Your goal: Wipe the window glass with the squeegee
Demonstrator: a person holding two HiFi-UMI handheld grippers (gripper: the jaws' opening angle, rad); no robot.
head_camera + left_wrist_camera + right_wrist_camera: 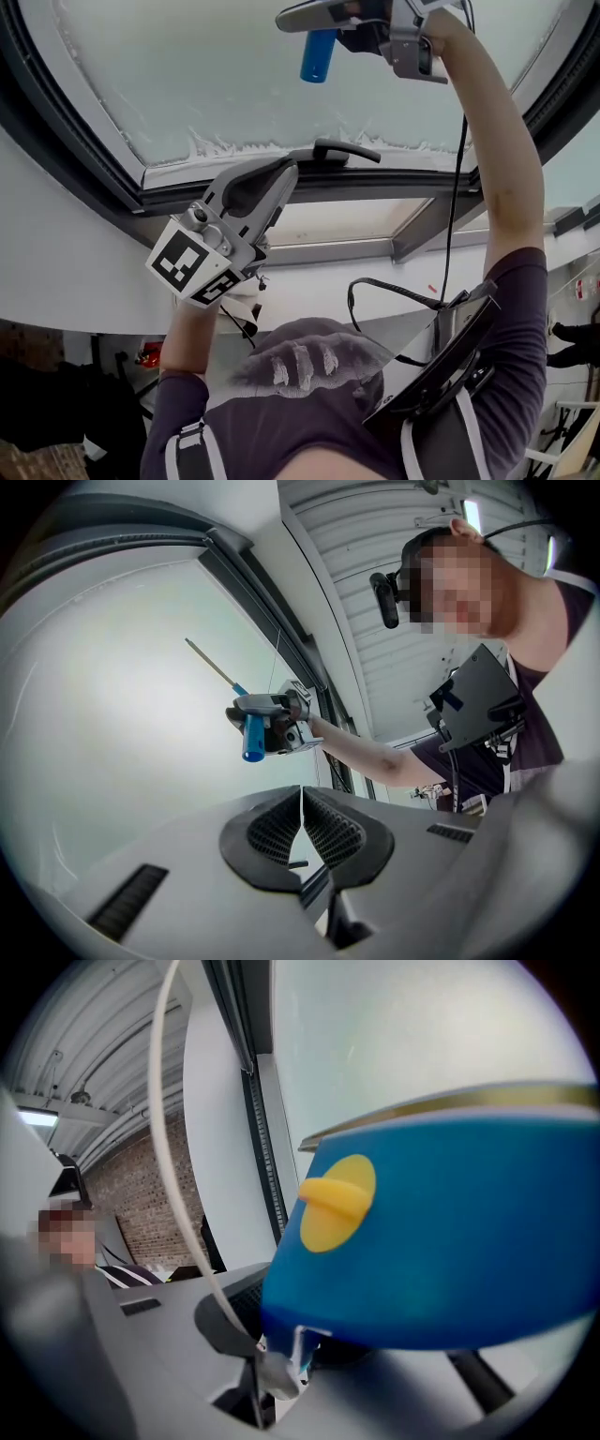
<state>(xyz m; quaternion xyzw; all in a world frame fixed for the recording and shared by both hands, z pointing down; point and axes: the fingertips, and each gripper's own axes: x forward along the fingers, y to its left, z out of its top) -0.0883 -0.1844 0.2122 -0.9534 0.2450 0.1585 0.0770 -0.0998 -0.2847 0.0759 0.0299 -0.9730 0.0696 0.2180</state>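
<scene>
The squeegee has a blue handle (pixel 318 54) and hangs just below my right gripper (pixel 367 21), which is shut on it at the top of the head view, against the window glass (pixel 206 75). In the right gripper view the blue handle (pixel 441 1241) with its yellow knob (pixel 337 1202) fills the picture, and a brass-coloured blade rail (pixel 469 1101) runs above it. My left gripper (pixel 284 172) is shut and empty, lower down by the window's bottom frame. From the left gripper (pixel 302 803) I see the right gripper (pixel 281 714), the blue handle (pixel 253 738) and the thin blade (pixel 210 664) lying on the pane.
A line of white foam (pixel 234 145) lies along the bottom of the glass. A black window handle (pixel 339 150) sticks out from the dark frame (pixel 84 159) just past the left gripper. A black cable (pixel 457 187) hangs from the right arm to a black pack (pixel 450 361) on the person's chest.
</scene>
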